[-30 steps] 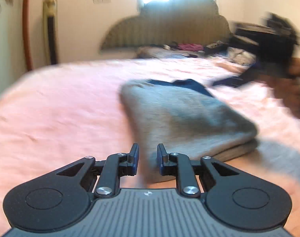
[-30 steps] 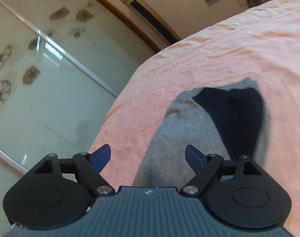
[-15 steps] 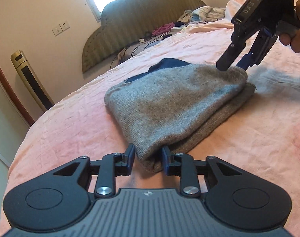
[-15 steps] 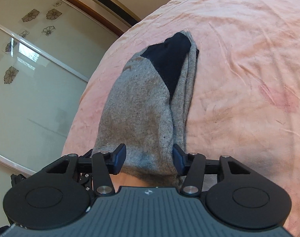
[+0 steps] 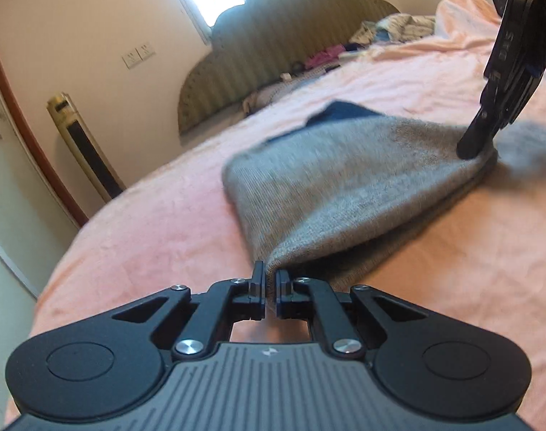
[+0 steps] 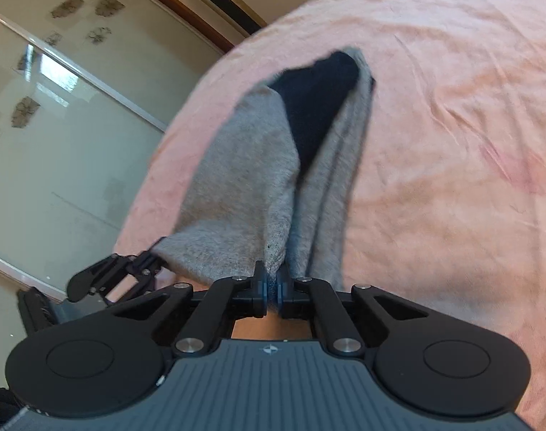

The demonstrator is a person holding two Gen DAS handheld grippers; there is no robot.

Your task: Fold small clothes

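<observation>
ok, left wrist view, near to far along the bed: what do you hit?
left gripper shut on the near corner of the grey garment → its dark blue part → clothes pile by the headboard. The right gripper pinches the garment's right corner.

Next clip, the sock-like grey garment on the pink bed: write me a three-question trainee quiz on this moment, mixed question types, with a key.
1. True or false: the left gripper is shut on a corner of the grey garment.
2. The right gripper is: A) open above the bed, B) shut on the garment's edge, C) holding a pillow.
3. What colour is the patch at the garment's far end?

Key: 1 true. 2 B. 3 dark navy, almost black. The garment lies on the pink bedsheet, pinched at two near corners.
</observation>
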